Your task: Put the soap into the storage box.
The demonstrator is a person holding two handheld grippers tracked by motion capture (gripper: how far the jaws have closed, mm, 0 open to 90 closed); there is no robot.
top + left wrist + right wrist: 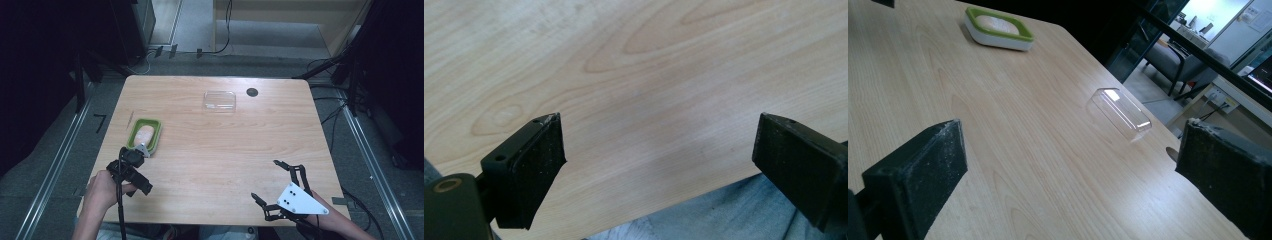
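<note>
A green-rimmed white dish (154,134) (998,37) sits at the table's left and holds a pale oval lump (145,133) (996,23). A clear plastic lid (219,100) (1120,115) lies at the far middle. My left gripper (131,172) (659,145) hovers just in front of the dish near the front left edge, open, with nothing but bare wood between its jaws. My right gripper (264,178) (1073,160) is at the front right, open wide and empty, facing across the table toward the lid and dish.
A small dark round spot (252,92) (1172,152) lies to the right of the lid. The wooden table (215,160) has floor rails and cables on either side. Blue trouser cloth (724,215) shows below the table's front edge.
</note>
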